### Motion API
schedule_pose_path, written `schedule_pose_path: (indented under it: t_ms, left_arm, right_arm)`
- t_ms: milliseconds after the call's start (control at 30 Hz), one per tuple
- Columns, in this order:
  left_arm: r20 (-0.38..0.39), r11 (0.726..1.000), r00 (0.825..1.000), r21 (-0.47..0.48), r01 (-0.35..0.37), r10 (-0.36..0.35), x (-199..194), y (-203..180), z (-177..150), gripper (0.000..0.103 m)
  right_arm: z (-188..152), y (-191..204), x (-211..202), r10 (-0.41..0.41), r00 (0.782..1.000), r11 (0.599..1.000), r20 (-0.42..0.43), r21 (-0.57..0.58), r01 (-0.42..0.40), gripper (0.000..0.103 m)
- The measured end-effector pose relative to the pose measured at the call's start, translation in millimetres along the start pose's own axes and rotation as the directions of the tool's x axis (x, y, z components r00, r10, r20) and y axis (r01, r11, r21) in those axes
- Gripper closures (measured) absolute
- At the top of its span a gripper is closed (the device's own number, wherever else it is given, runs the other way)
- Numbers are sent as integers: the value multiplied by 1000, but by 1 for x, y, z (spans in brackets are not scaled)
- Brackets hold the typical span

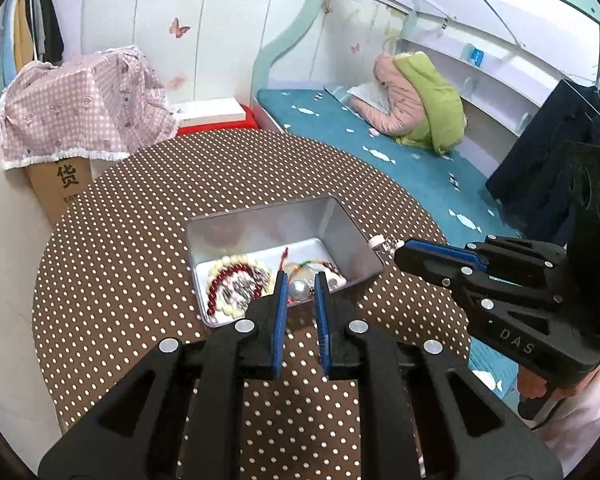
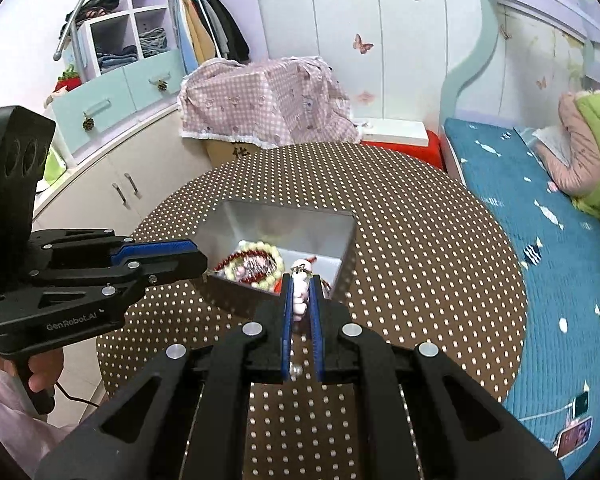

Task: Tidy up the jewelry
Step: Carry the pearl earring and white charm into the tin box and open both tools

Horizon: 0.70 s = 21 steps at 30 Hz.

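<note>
Left edge: cardboard box (image 1: pixel 60 188) under a pink checked cloth (image 1: pixel 80 108), Chinese print on its side, one character 货 legible.
Bench: round, brown cloth with white dots (image 1: pixel 140 240); one open metal tin (image 1: pixel 356 240) sits on it.
Tin contents: cream bead bracelet (image 1: pixel 236 260) touching a dark red bead strand (image 1: pixel 228 276), plus a tangle of coloured cords; exact count of pieces cannot be told.
Left tool (image 1: pixel 301 280): narrow gap, clamped on one large pearl (image 1: pixel 299 290), at the tin's near rim.
Right tool (image 2: pixel 301 284): narrow, gripping a small pale pink charm (image 2: pixel 301 296) with a metal clasp, over the tin's near right corner.
Writing: "DAS" on right tool body, "GenRobot.AI" on left tool body.
Right side: bed with teal cover (image 1: pixel 420 168); pink and green jackets (image 1: pixel 416 100) piled on it; one phone (image 2: pixel 576 436) at the bed's edge.
</note>
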<state>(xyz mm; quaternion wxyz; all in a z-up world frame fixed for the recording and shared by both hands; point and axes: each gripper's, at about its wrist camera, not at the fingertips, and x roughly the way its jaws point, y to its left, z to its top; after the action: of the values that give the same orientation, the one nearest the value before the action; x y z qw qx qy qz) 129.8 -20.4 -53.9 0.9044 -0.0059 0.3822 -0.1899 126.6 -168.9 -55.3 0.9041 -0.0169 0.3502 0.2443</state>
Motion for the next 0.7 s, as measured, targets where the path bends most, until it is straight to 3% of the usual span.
schedule_pose_path:
  t_ms: [367, 467, 700]
  left_arm:
    - [-24, 998, 999, -51, -36, 35, 19, 17, 14, 88]
    - [-24, 998, 999, -45, -38, 37, 21, 16, 13, 73]
    - [-34, 999, 999, -31, -37, 35, 23, 12, 7, 73]
  right_arm:
    - [9, 5, 11, 13, 1000, 1000, -10, -5, -13, 95]
    - [6, 0, 12, 2, 1000, 1000, -20, 7, -2, 95]
    - [1, -7, 9, -16, 999, 999, -29, 36, 17, 88]
